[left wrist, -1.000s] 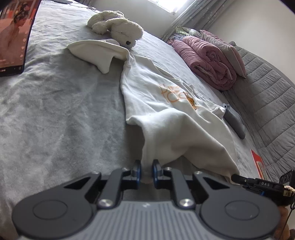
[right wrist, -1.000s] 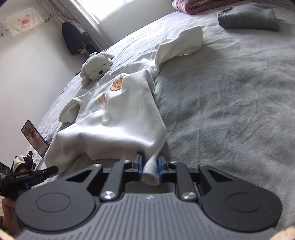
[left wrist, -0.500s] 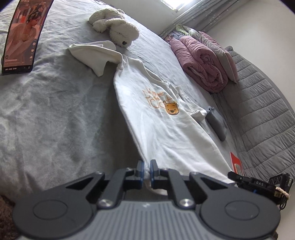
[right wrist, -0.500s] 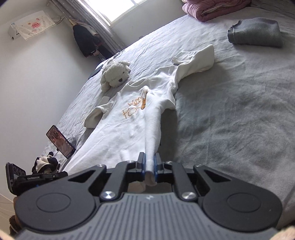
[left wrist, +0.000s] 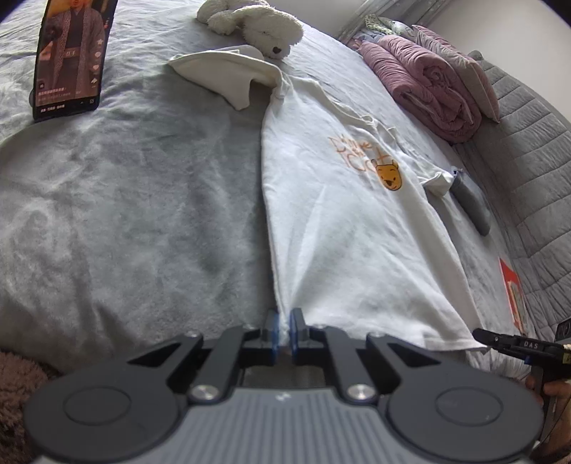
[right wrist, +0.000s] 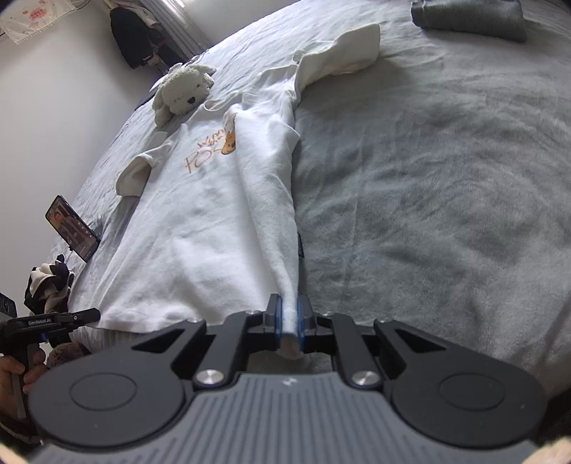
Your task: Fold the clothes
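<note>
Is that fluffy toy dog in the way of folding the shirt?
No. The toy dog lies past the collar, beside a sleeve, off the shirt. Both grippers, left and right, already pinch the hem; nothing visible blocks the fold.

We could not read the phone (left wrist: 69,59) screen's small text; beyond our fingers, the folded pink quilt (left wrist: 433,84) hid the wall.

The left tool (left wrist: 283,330) pinches the hem corner of the white T-shirt (left wrist: 342,214), spread across the grey bed (left wrist: 125,214).
</note>
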Tool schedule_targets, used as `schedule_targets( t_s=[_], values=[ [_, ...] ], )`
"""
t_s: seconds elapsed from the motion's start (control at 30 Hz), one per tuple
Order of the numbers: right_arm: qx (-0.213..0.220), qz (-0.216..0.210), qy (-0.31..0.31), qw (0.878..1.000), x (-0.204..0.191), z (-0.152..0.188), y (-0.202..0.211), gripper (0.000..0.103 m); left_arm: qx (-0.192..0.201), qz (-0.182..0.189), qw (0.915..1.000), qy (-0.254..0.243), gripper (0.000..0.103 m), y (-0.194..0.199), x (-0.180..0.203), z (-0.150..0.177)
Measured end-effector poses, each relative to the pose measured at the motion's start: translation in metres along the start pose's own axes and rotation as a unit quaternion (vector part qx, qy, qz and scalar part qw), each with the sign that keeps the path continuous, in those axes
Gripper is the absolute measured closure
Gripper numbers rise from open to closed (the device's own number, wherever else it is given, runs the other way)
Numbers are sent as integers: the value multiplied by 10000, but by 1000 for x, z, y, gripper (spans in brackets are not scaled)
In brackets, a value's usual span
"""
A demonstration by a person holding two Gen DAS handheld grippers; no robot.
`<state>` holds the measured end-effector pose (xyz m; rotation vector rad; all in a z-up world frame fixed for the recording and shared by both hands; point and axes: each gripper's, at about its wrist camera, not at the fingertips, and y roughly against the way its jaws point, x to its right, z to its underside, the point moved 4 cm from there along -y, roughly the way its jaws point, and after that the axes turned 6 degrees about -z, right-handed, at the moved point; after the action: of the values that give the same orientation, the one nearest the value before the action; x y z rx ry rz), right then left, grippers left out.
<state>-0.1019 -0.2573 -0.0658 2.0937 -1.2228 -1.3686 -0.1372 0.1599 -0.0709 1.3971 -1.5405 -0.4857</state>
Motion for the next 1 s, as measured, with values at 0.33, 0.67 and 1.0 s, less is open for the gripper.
schedule_targets(
  t_s=[0.33, 0.67, 1.0],
  values=[
    [126, -400, -371, 9984, 5, -11, 19, 92, -160, 815, 9927, 873, 97, 13, -20, -11],
    [99, -591, -248, 9979, -12, -19, 29, 92, -198, 604, 9964, 569, 97, 25, -14, -13],
    [-326, -317, -442, 9980, 12, -5, -5, 84, -456, -90, 9988, -172, 85, 3, -7, -8]
  ],
)
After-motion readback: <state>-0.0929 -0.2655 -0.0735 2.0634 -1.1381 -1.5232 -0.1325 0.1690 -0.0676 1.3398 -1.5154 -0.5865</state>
